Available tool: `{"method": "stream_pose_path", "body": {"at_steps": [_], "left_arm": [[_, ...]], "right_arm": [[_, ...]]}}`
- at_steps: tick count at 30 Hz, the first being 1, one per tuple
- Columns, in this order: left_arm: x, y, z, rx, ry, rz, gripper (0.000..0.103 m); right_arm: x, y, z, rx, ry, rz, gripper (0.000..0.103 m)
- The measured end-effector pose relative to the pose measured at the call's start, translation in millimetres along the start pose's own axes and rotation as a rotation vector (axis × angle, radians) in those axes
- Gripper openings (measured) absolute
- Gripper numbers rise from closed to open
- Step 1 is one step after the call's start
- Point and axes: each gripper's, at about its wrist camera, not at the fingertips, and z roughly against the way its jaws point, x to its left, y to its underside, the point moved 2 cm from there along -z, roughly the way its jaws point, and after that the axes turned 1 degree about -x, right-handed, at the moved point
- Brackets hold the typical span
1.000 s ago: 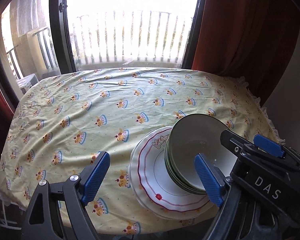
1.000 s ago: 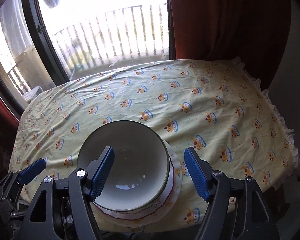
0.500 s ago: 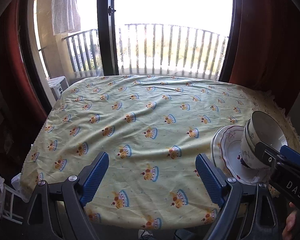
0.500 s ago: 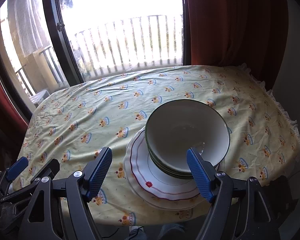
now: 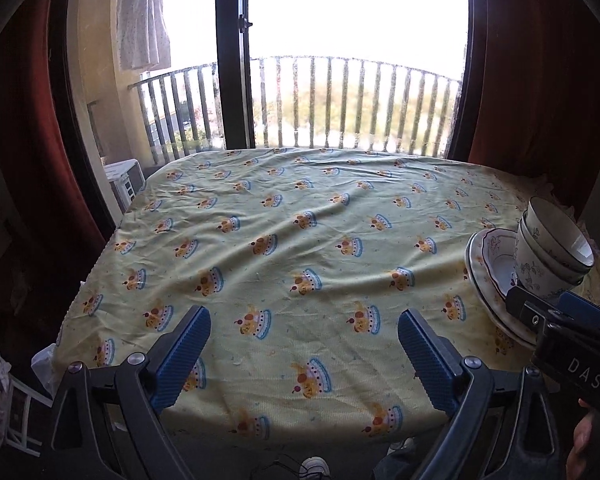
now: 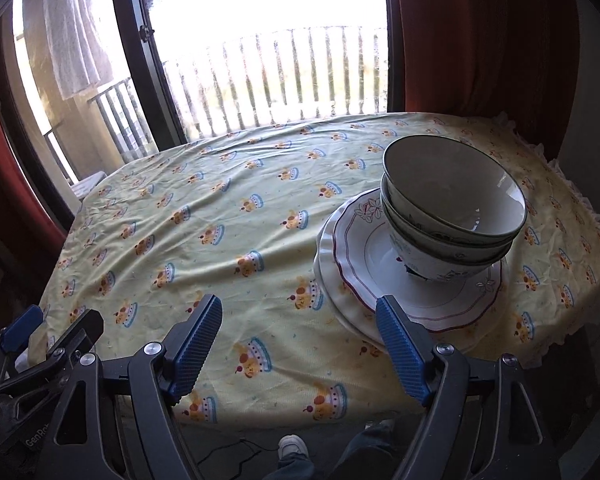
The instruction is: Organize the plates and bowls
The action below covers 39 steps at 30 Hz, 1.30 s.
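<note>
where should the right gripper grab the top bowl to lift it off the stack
Grip the top bowl by its rim, on the near-left side facing the right gripper, one finger inside and one outside. The bowl sits upright, nested in the bowls below on the plates, so only its thin rim is exposed.

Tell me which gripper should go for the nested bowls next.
Right. The right gripper is open, with the nested bowls just ahead-right; the left gripper, also open, faces bare tablecloth.
</note>
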Motion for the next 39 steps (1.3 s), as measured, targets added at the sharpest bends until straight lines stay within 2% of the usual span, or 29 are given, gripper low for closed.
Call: {"method": "stream_pose_path", "body": {"at_steps": [11,21,39], "left_arm": [[-12,-8,-5,-0.025,0.033,-0.008,0.101],[-14,-14,-8,-0.031,0.024,0.037,0.103],[-22,-15,-14,-0.012,0.028,0.027,0.103]], "right_arm": [[-3,-6,6,-0.045,0.038,0.019,0.089],[-10,-13,-1,-0.037,0.033,0.049,0.089],[-16,-13,-3,-0.024,0.048,0.046,0.089]]}}
